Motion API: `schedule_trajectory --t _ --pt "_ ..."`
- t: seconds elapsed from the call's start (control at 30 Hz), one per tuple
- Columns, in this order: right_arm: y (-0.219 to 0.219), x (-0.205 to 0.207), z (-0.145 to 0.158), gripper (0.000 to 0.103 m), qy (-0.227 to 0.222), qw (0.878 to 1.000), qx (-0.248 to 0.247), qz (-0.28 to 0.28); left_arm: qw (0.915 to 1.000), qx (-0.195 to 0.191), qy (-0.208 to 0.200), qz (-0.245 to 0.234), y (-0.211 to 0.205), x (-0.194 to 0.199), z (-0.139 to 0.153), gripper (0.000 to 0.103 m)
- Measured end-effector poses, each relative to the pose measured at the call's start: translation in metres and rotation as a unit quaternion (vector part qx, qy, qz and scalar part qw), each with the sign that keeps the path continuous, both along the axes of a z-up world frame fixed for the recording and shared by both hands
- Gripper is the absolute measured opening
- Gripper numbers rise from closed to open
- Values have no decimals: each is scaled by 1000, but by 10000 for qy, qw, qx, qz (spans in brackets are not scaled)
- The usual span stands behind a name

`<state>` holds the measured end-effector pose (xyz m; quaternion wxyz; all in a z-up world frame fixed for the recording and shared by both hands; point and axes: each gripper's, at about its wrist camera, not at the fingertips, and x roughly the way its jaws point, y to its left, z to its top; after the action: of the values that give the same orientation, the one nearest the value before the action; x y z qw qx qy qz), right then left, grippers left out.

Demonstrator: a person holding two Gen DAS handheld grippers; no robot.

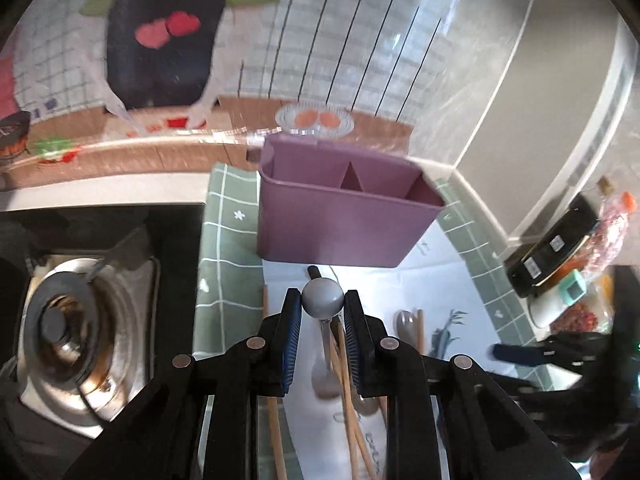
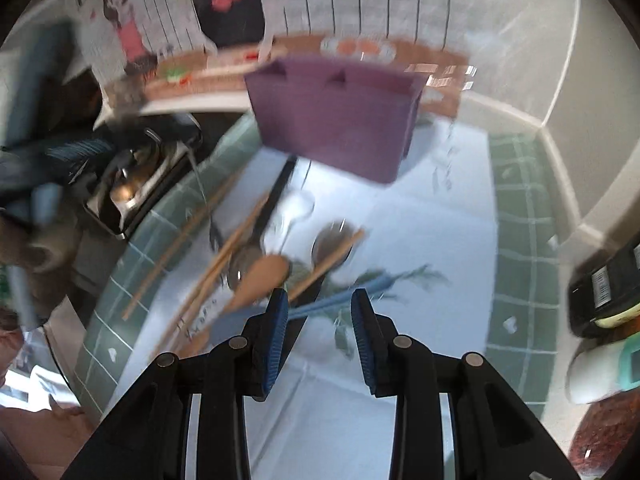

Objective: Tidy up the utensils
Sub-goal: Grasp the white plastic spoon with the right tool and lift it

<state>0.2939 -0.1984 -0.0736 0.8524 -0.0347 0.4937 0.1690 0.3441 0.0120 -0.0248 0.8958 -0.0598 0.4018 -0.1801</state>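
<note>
A purple utensil holder [image 1: 340, 216] with divided compartments stands on the white mat; it also shows in the right wrist view [image 2: 336, 120]. My left gripper [image 1: 322, 304] is shut on a grey round-ended utensil [image 1: 322, 298], held in front of the holder. Under it lie wooden chopsticks [image 1: 348, 392] and a metal spoon [image 1: 405, 322]. My right gripper [image 2: 320, 304] is open and empty above the mat, close to a pile of chopsticks [image 2: 224, 256], a wooden spoon [image 2: 264, 274], metal spoons [image 2: 332, 240] and a blue utensil [image 2: 336, 298]. The right view is blurred.
A gas stove burner [image 1: 76, 332] sits left of the green checked cloth [image 1: 224, 240]. Dark packages and a white device [image 1: 560, 240] lie at the right edge. A tiled wall with a wooden ledge [image 1: 160, 148] runs behind the holder.
</note>
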Motion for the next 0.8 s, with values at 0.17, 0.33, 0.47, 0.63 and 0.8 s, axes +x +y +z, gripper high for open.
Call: schedule_trajectory --t 0.17,0.33,0.47,0.63,0.8 --pt "16 26 0 31 -98 9997 190 -80 9997 -51 -186 141 17 -17 18 22" --pt "46 63 -15 31 0 9996 266 -22 9993 -115 -184 302 29 -28 20 22" --pt "61 91 -40 31 158 9992 100 -340 9990 -139 -197 389 40 -36 21 22" --pt "75 103 -51 33 179 9991 -108 -382 9986 -133 -257 454 48 -44 23 22" --pt "75 101 -48 30 342 9990 -91 -273 9986 -57 -312 425 48 -48 24 22"
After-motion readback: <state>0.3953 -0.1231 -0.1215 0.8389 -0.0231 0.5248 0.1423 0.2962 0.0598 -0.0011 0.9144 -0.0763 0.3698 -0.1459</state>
